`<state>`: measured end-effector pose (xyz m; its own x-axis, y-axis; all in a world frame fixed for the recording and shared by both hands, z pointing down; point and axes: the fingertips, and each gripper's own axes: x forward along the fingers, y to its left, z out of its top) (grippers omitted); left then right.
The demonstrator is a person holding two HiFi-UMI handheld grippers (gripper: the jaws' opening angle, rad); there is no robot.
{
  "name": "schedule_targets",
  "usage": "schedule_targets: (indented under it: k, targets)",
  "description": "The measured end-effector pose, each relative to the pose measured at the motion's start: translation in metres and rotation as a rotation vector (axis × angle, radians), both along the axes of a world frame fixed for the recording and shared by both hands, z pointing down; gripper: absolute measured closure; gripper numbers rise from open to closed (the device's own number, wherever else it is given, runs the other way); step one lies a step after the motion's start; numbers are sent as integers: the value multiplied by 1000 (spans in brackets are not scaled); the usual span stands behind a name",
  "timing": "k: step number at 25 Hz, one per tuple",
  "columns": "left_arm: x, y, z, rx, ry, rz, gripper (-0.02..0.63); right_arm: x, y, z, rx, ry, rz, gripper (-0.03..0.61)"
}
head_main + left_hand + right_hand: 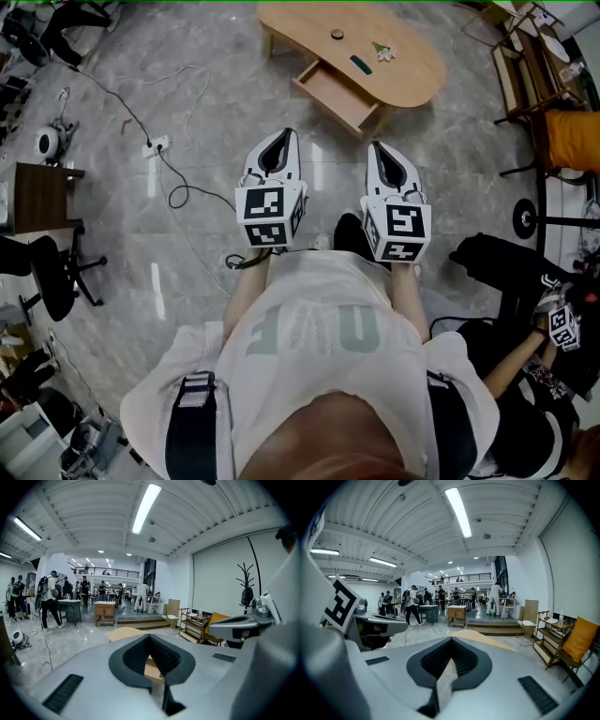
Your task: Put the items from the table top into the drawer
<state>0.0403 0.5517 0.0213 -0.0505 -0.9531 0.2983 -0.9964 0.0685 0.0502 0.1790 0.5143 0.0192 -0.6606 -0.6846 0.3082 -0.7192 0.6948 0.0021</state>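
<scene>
A light wooden oval table stands ahead on the grey floor, its drawer pulled open toward me. On its top lie a small round brown item, a dark flat item and a white and green item. My left gripper and right gripper are held side by side in front of my body, well short of the table, both shut with nothing in them. In the left gripper view the shut gripper points at the table. The right gripper looks the same.
A white cable and power strip trail across the floor at left. A dark cabinet and an office chair stand further left. A chair with an orange cushion and a seated person are at right.
</scene>
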Motion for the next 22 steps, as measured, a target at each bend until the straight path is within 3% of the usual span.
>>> schedule_targets:
  k: [8, 15, 22]
  targets:
    - [-40, -115, 12, 41, -2, -9, 606, -30, -118, 17, 59, 11, 8, 574]
    - [-92, -261, -4, 41, -15, -35, 606, -96, -271, 9, 41, 19, -46, 574]
    - [-146, -380, -24, 50, -24, -56, 606, -159, -390, -11, 59, 15, -93, 574]
